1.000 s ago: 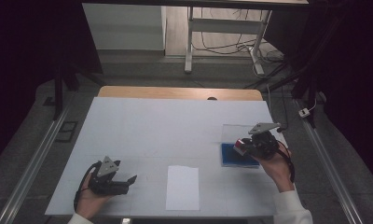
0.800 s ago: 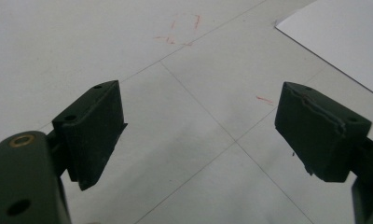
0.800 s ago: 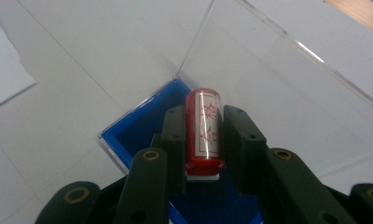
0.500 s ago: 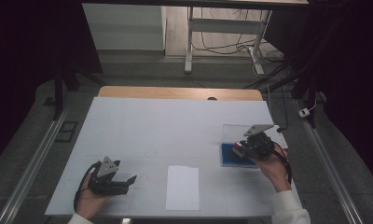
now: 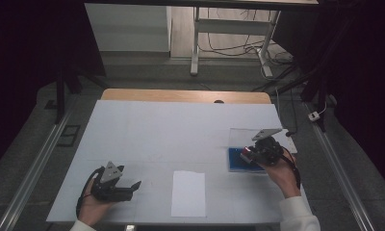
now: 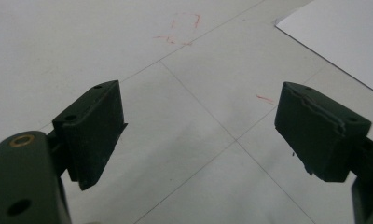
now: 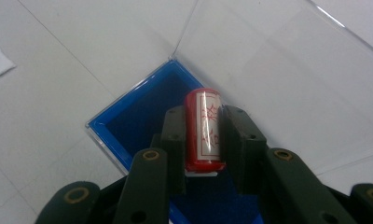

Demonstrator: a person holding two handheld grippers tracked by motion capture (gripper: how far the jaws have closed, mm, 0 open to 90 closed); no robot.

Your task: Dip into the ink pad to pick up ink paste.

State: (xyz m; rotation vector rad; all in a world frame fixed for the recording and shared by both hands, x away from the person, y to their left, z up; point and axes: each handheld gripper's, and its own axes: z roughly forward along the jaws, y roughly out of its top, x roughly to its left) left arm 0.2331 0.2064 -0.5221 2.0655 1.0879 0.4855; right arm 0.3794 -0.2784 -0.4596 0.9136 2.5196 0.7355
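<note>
Change: the right gripper (image 5: 247,155) is seen shifted a little leftward and lower over the blue box than a second earlier; the left gripper (image 5: 133,185) is unmoved.

White sheet (image 5: 188,193): a blank rectangle of paper is laid flat at the near edge of the table, between the two hands; one corner of it (image 6: 334,35) is caught at the upper right of the left gripper view.

Left gripper: it is rested low on the near left of the table (image 5: 147,130), held in the person's left hand (image 5: 92,207); its jaws are spread wide with nothing between them, and bare white table with faint red marks (image 6: 182,30) is seen through the gap.

Right gripper (image 7: 202,140): it is held in the right hand (image 5: 279,168) at the right side of the table, its jaws clenched on a red stamp.

Red stamp (image 7: 203,130): a small red cylinder with a white label printed in red is gripped on both sides by the black pads and held above the blue box; whether it touches the box's floor cannot be told.

Blue box (image 7: 133,119): a shallow blue tray with a clear rim is set on the table just under the stamp.

Clear lid (image 7: 287,74): the transparent cover is lying open on the far side of the box, joined to it at one edge.

Far edge: a strip of bare wood (image 5: 181,95) is left uncovered beyond the white surface.
</note>
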